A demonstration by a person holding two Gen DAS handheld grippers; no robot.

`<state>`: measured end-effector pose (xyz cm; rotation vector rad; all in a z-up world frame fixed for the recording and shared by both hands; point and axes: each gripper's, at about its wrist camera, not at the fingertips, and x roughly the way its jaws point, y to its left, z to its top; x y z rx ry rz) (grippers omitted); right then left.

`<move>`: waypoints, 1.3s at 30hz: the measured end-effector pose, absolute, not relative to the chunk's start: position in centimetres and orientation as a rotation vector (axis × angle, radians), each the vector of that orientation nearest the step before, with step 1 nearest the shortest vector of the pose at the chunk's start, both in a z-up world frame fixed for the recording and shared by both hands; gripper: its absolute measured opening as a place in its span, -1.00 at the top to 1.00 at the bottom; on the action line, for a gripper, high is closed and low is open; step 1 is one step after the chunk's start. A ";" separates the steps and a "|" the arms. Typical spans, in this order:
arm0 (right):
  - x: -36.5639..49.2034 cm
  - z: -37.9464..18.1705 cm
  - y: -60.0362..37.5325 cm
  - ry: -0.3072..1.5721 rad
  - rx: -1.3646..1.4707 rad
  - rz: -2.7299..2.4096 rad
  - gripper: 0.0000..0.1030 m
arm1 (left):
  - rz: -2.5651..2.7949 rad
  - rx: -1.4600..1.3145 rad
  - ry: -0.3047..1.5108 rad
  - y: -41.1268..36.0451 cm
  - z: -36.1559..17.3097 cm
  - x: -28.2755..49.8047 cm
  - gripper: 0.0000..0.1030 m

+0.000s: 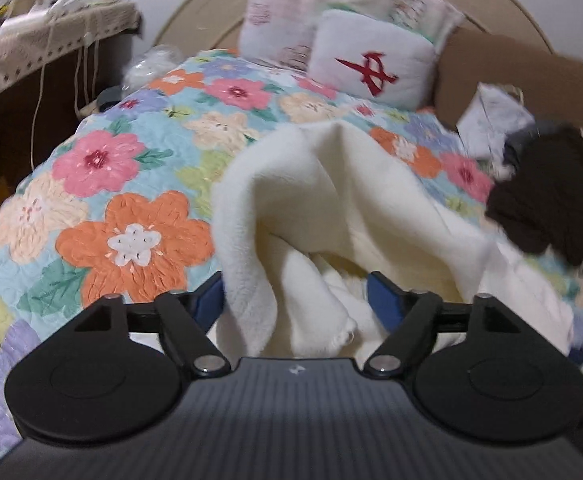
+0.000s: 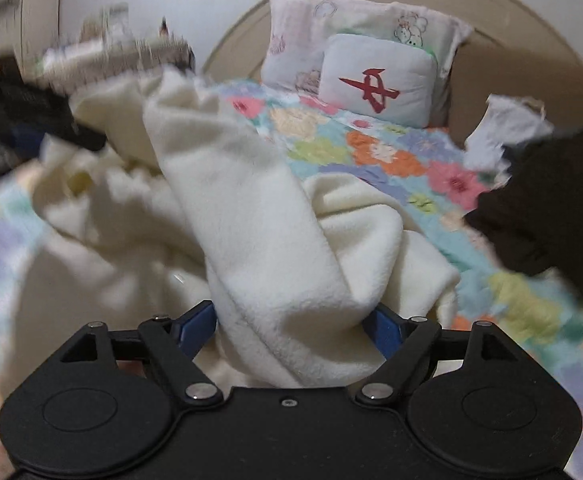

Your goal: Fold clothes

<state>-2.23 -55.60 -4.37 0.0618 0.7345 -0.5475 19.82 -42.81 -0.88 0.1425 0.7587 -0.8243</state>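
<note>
A cream fleece garment [image 1: 331, 200] lies bunched on a floral quilt [image 1: 123, 208]. My left gripper [image 1: 295, 300] has a fold of it between its blue-padded fingers and holds it raised. In the right wrist view the same cream garment [image 2: 259, 232] hangs in a thick fold from my right gripper [image 2: 295, 320], whose fingers close on it. The left gripper [image 2: 51, 120] shows blurred at the left of that view, holding the other end. The fingertips of both are hidden by fleece.
A dark brown garment [image 1: 547, 200] lies at the right of the bed, also in the right wrist view [image 2: 551, 216]. A white cushion with a red mark [image 1: 371, 64] and a pillow stand at the headboard. A cluttered side table [image 1: 51, 40] stands left.
</note>
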 end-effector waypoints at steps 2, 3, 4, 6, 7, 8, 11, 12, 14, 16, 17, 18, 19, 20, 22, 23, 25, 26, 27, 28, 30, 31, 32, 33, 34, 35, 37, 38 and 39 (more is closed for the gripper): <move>-1.7 -4.9 -55.8 0.742 0.033 -0.563 -0.61 | -0.831 0.210 0.745 -43.5 -1.5 19.2 -0.56; -1.4 -5.0 -56.2 0.737 0.027 -0.566 -0.40 | -0.830 0.241 0.748 -43.9 -2.0 19.3 -0.54; -1.1 -4.8 -56.8 0.723 0.027 -0.568 -0.15 | -0.830 0.274 0.755 -44.6 -2.5 19.4 -0.21; -0.4 -4.1 -58.7 0.700 0.054 -0.571 0.66 | -0.828 0.343 0.764 -46.0 -2.9 20.0 0.42; -0.1 -3.5 -60.2 0.674 0.101 -0.567 0.68 | -0.823 0.367 0.758 -46.7 -2.8 20.5 0.57; 0.2 -2.6 -61.9 0.635 0.146 -0.574 0.72 | -0.822 0.372 0.737 -47.3 -2.4 20.9 0.60; 1.9 1.0 -65.9 0.498 0.149 -0.679 0.73 | -0.788 0.290 0.644 -48.4 0.3 22.3 0.70; 2.5 2.3 -67.0 0.446 0.147 -0.708 0.72 | -0.772 0.251 0.609 -48.7 1.3 22.8 0.70; 3.6 4.7 -70.1 0.359 0.247 -0.698 0.66 | -0.740 0.171 0.543 -49.2 3.3 23.8 0.59; 4.5 5.8 -72.5 0.376 0.384 -0.699 0.44 | -0.699 0.077 0.526 -49.0 4.6 24.8 -0.15; 4.8 6.1 -73.2 0.397 0.433 -0.709 0.29 | -0.702 0.029 0.540 -48.7 4.8 25.2 -0.30; 4.6 6.1 -73.0 0.410 0.444 -0.718 0.04 | -0.723 0.004 0.558 -48.5 4.7 25.3 -0.47; 4.1 5.8 -72.3 0.412 0.438 -0.718 -0.15 | -0.738 0.003 0.581 -48.2 4.2 25.2 -0.54; 3.4 5.4 -71.3 0.416 0.433 -0.717 -0.50 | -0.754 0.002 0.604 -47.9 3.7 25.0 -0.58; 1.8 4.1 -69.2 0.437 0.438 -0.715 -0.63 | -0.772 0.027 0.654 -47.4 2.4 24.4 -0.63; 1.0 3.3 -68.3 0.451 0.446 -0.712 -0.63 | -0.780 0.058 0.685 -47.4 1.6 24.0 -0.63; -0.3 1.0 -67.4 0.525 0.505 -0.679 -0.63 | -0.798 0.116 0.734 -47.2 0.0 23.1 -0.63; -0.3 0.1 -67.7 0.576 0.539 -0.664 -0.63 | -0.807 0.141 0.753 -47.1 -0.7 22.6 -0.63; -0.5 -0.7 -68.0 0.626 0.576 -0.651 -0.63 | -0.810 0.161 0.767 -46.9 -1.3 22.1 -0.63; -1.0 -1.3 -68.3 0.656 0.625 -0.644 -0.63 | -0.806 0.177 0.773 -46.8 -1.6 21.6 -0.65; -2.4 -2.4 -68.6 0.645 0.742 -0.609 -0.63 | -0.801 0.197 0.774 -46.1 -2.0 20.0 -0.73; -3.1 -3.0 -68.8 0.639 0.800 -0.591 -0.63 | -0.810 0.193 0.776 -45.7 -2.0 19.4 -0.73; -3.8 -3.6 -69.0 0.633 0.858 -0.573 -0.63 | -0.827 0.181 0.779 -45.3 -1.9 18.9 -0.74; -4.3 -4.2 -69.2 0.628 0.907 -0.544 -0.63 | -0.845 0.171 0.780 -45.2 -1.7 18.5 -0.76; -4.2 -4.6 -69.5 0.627 0.936 -0.491 -0.63 | -0.863 0.160 0.781 -45.1 -1.6 18.2 -0.77; -4.1 -5.1 -69.7 0.628 0.959 -0.446 -0.63 | -0.882 0.151 0.780 -45.2 -1.4 17.9 -0.78; -3.9 -5.4 -69.3 0.639 0.943 -0.420 -0.59 | -0.905 0.153 0.789 -46.1 -1.5 17.7 -0.87; -3.6 -5.4 -69.0 0.646 0.917 -0.405 -0.39 | -0.897 0.177 0.798 -46.9 -1.8 17.6 -0.88; -3.0 -5.3 -68.5 0.660 0.871 -0.369 -0.08 | -0.888 0.202 0.807 -47.7 -2.1 17.4 -0.90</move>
